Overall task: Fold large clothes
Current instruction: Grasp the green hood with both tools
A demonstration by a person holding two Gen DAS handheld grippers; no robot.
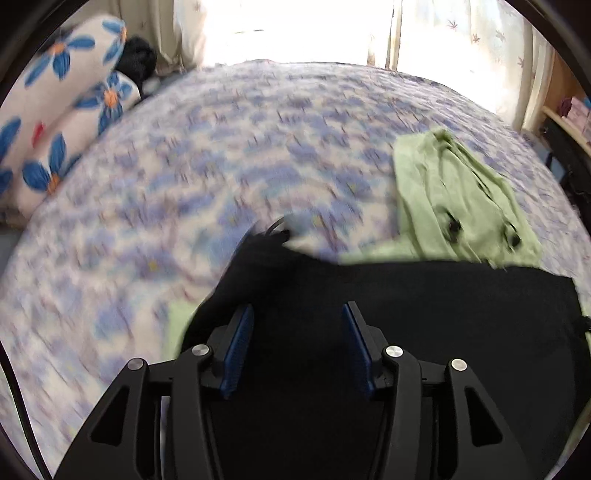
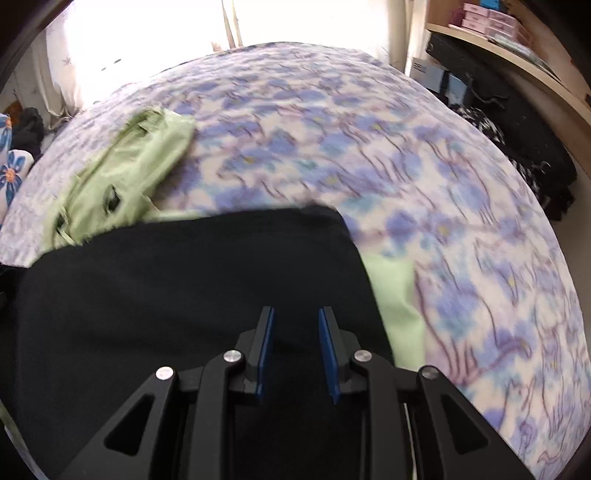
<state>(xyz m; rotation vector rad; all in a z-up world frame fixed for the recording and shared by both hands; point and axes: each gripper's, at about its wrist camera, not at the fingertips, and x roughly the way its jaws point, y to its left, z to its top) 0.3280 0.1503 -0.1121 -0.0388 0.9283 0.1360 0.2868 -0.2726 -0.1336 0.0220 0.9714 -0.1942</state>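
A large black garment (image 1: 424, 314) lies flat on the bed under both grippers; it also shows in the right wrist view (image 2: 184, 288). A light green garment (image 1: 458, 195) lies bunched beyond it, with black cord ends, and pokes out under the black cloth's edges; it also shows in the right wrist view (image 2: 136, 170). My left gripper (image 1: 297, 314) is open above the black garment near its left corner, holding nothing. My right gripper (image 2: 296, 317) is open, narrower, above the black garment near its right edge, holding nothing.
The bed (image 1: 221, 166) has a purple floral cover (image 2: 424, 177). Pillows with blue flowers (image 1: 62, 110) lie at the left. Bright curtained windows stand behind the bed. A wooden shelf with boxes (image 2: 491, 22) and dark bags (image 2: 524, 140) stand at the right.
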